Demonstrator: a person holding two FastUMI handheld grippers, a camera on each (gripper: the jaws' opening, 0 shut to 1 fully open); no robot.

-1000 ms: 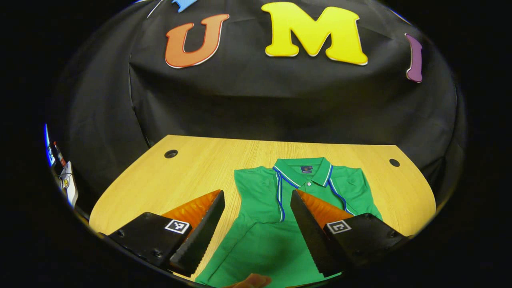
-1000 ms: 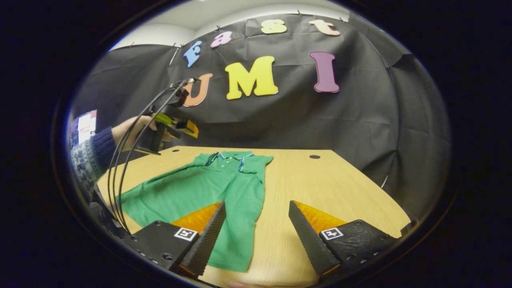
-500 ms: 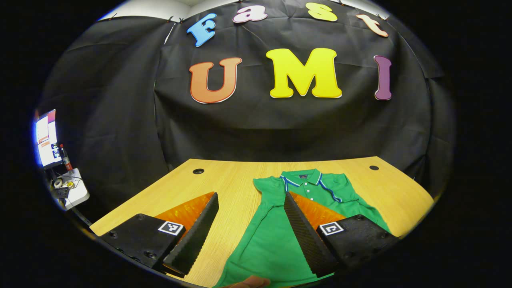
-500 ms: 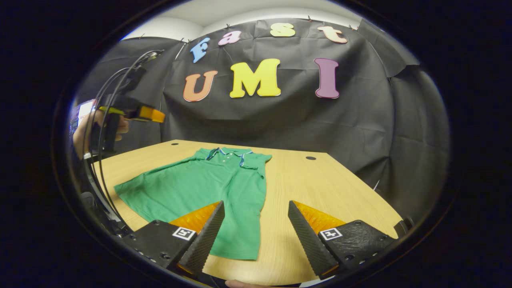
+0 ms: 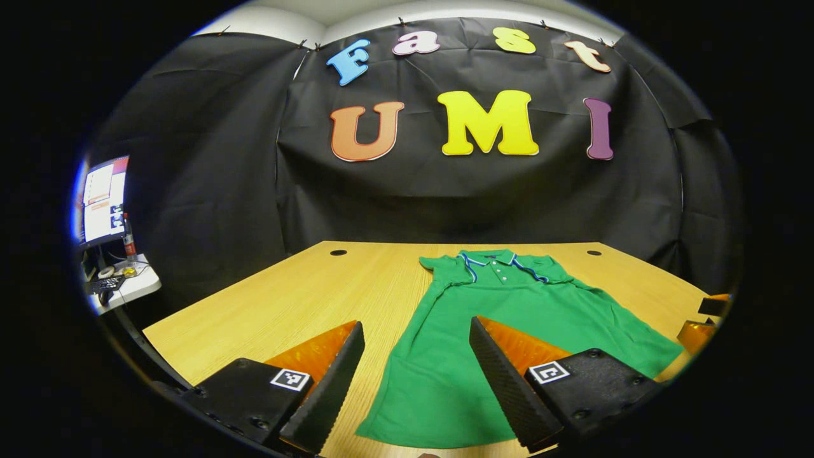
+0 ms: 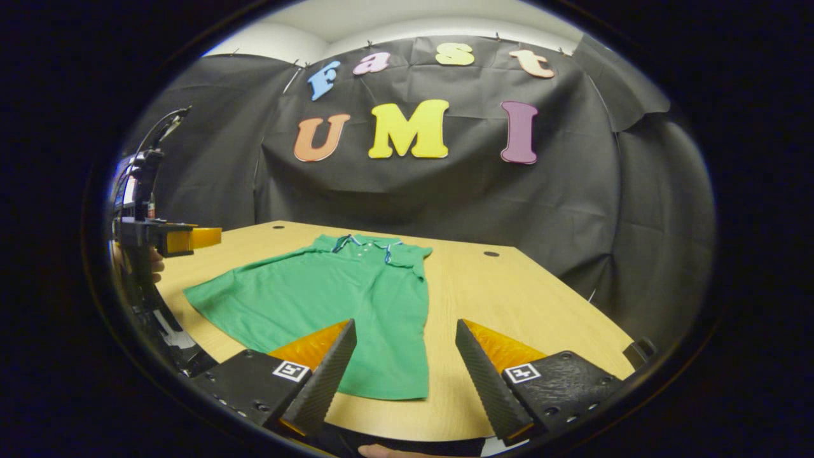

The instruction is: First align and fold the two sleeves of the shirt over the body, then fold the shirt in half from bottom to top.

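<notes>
A green polo shirt (image 5: 509, 318) (image 6: 331, 296) lies flat on the wooden table (image 5: 286, 299) (image 6: 509, 286), collar at the far side, both sleeves tucked in over the body, hem toward the near edge. My left gripper (image 5: 414, 326) hovers open above the hem's left corner, nothing between its fingers. My right gripper (image 6: 405, 324) is open too, over the hem's right corner and the bare wood beside it. In the right gripper view, the left gripper (image 6: 172, 238) hangs off the table's left side in a hand. The right gripper (image 5: 703, 321) peeks in at the left gripper view's right edge.
Two cable holes (image 5: 338, 252) (image 5: 594, 252) sit near the table's far edge. A monitor (image 5: 102, 203) and a small side table with clutter (image 5: 121, 283) stand off to the left. Cables (image 6: 143, 172) trail from the left gripper. Black cloth walls close the back and sides.
Both grippers have drawn back from the shirt toward the table's near edge. The left gripper went from above the collar area to the hem. The shirt lies still.
</notes>
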